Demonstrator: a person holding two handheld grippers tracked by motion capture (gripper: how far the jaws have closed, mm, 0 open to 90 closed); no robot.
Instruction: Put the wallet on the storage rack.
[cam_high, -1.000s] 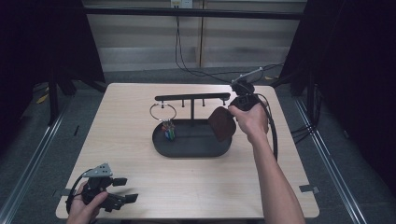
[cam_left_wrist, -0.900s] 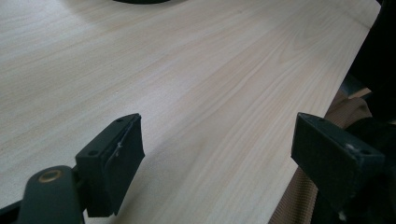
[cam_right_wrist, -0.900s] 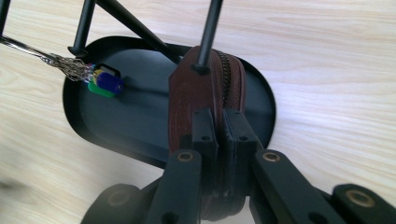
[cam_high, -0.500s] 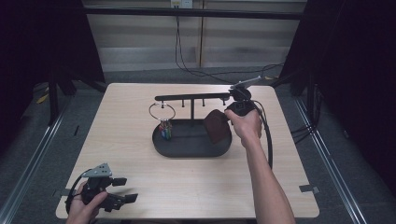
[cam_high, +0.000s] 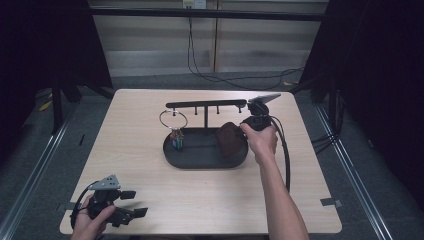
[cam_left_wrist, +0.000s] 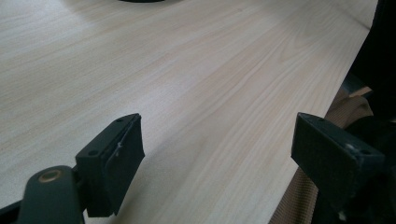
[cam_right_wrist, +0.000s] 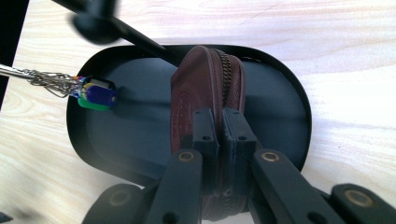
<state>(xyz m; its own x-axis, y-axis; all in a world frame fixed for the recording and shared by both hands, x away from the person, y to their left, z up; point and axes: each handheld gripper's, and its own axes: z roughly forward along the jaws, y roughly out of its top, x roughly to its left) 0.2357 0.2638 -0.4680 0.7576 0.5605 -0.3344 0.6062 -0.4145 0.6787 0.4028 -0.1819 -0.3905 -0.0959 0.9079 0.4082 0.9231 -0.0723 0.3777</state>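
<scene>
My right hand-held gripper (cam_right_wrist: 219, 135) is clenched on a brown zip pouch (cam_right_wrist: 205, 88), its two jaws pinched tight on the pouch's near edge. In the right gripper view the pouch stands on edge, zipper running up its top side, over the right half of a black oval tray (cam_right_wrist: 289, 98). In the high view the pouch (cam_high: 230, 138) sits at the tray's right end, with my right hand (cam_high: 261, 139) just beside it and the right hand-held gripper (cam_high: 248, 125) at the pouch's upper right corner.

The tray (cam_high: 200, 161) lies near the middle of the pale wooden counter (cam_high: 140, 130). A black post rises from it and carries a horizontal bar with small pegs (cam_high: 205, 104). A metal ring (cam_high: 173, 119) hangs from the bar's left part, and a bunch of small coloured tags (cam_high: 176, 139) dangles from it down to the tray's left end. In the right gripper view the tags (cam_right_wrist: 96, 94) show blue and green at the end of a fine chain.

My left hand-held gripper (cam_high: 131, 202) rests at the near left corner of the counter, held in my left hand (cam_high: 90, 222), well apart from the tray. Its jaws stand wide apart, released, with only bare wood (cam_left_wrist: 196, 79) between them; the right one reaches past the counter's edge.
</scene>
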